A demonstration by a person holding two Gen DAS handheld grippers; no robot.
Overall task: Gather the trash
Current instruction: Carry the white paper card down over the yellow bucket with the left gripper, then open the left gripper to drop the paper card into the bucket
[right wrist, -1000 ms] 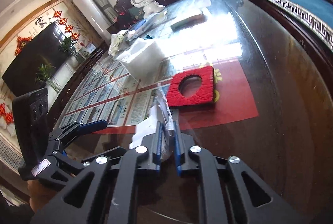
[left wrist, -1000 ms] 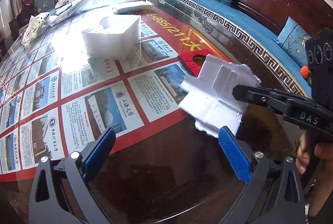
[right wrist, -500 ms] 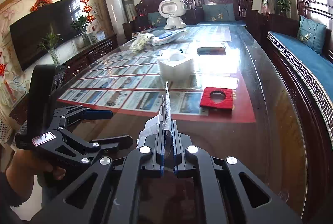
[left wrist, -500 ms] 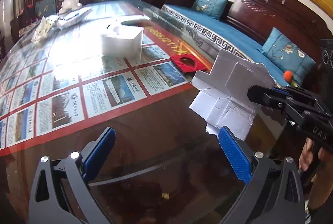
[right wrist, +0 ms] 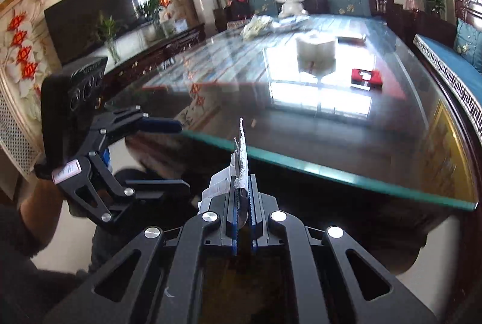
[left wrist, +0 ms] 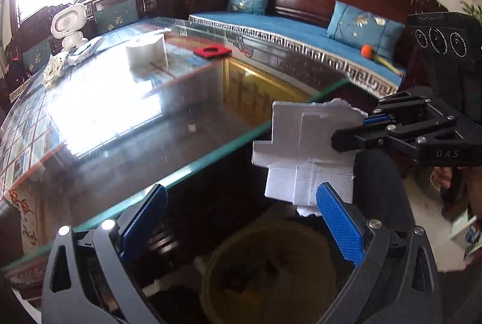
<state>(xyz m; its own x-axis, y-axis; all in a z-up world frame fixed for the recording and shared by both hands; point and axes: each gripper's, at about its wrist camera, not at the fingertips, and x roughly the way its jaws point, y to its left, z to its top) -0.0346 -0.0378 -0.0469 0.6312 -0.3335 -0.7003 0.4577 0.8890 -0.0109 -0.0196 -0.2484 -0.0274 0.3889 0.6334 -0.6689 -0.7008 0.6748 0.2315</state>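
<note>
Both hand-held grippers have come back off the tabletop since a second ago, and the white cardboard scrap (left wrist: 304, 149) that was lifted just above the glass now hangs past the near glass edge, over the floor side. I take that green-tinted glass edge of the tabletop (left wrist: 211, 155) as my landmark.

My right hand-held gripper (right wrist: 243, 197) is clamped tight on the scrap – its 2 blue pads are pressed together with the flattened card standing edge-on between them, poking up beyond the fingertips. From the left wrist view I see the same card face-on, held by its right side, on the near side of the glass edge and above a round tan bin (left wrist: 271, 272) that sits low beneath it. The bin is blurred; I cannot make out its contents.

My left hand-held gripper (left wrist: 241, 221) is spread wide with nothing between its blue pads – it sits on the near side of the glass edge, beside the scrap and apart from it.

Far beyond the glass edge, on the tabletop, I see a white tissue box (left wrist: 147, 54), a red holed pad (left wrist: 212, 50) beside it, and a white toy robot (left wrist: 68, 25) at the far end.
</note>
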